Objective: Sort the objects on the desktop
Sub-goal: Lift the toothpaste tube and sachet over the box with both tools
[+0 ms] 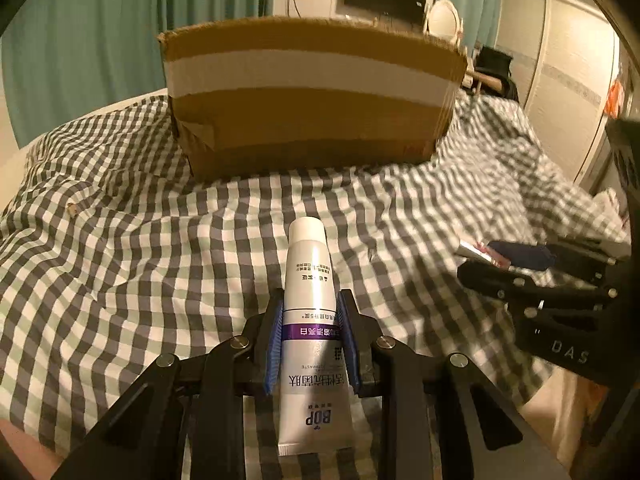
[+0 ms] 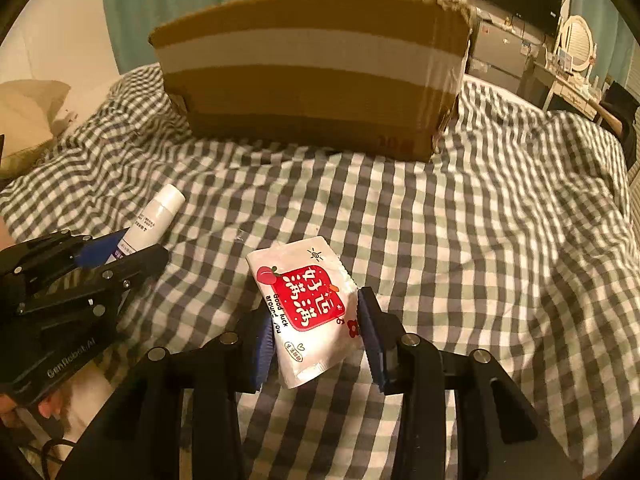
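- Blue pads line both tools; the left gripper [image 1: 310, 312] is clenched on a white toothpaste tube [image 1: 310, 300], its pads pressing the tube's sides at the purple band, with the cap pointing forward and the crimped end back toward the handle.
- In the right wrist view, the right gripper [image 2: 316, 322] grasps a white sachet [image 2: 304, 308] with a red printed label. The left pad touches its edge; the right pad sits at its crinkled side, so the grip looks light and the packet is tilted.
- Whether either item is lifted clear of the cloth or resting on it cannot be told from these views.
- Beneath both lies a grey-and-white checked sheet [image 2: 480, 240], rumpled into soft folds, so anything set down may tip or slide.
- Farther on, in the middle of the sheet, stands a cardboard box [image 1: 308, 92] banded with pale tape. Its near wall faces the cameras and its inside is hidden.
- Judged from this, the pick-up step looks done for both hands and the carry to the box is in hand.
- The next move likely calls for raising each item above the near wall, reaching over the rim one hand at a time, then releasing.
- The sachet, being limp and loosely pinched, seems the likelier one to slip.
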Tool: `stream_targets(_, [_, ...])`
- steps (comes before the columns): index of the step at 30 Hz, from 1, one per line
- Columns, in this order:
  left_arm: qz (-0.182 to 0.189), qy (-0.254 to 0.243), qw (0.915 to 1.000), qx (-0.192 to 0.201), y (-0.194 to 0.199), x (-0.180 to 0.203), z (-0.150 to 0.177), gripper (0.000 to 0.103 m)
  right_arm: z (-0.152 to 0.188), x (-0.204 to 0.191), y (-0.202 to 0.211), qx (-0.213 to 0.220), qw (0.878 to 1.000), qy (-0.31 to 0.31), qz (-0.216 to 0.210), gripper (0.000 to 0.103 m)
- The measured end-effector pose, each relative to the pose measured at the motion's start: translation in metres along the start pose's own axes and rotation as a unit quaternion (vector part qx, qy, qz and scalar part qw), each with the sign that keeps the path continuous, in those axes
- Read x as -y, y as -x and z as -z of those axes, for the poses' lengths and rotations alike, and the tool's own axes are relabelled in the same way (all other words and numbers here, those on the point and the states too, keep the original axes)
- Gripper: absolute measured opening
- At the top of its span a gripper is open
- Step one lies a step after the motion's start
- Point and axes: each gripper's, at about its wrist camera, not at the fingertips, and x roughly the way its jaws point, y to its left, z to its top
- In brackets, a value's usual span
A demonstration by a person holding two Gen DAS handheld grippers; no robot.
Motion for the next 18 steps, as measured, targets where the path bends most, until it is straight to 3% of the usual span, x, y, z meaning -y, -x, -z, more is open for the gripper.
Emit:
stream_targets(10, [-0.001, 0.017, 0.9988, 0.045, 0.030, 0.001, -0.025, 0.026, -0.014, -0.009, 0.039, 0.049, 0.998, 0.007, -0.024, 0.038])
stream_targets(18, [-0.010, 0.001, 0.9976, 0.069, 0.046, 0.001, -0.064, 0.026, -0.056, -0.005, 0.064, 0.093, 0.995, 0.016, -0.036, 0.038])
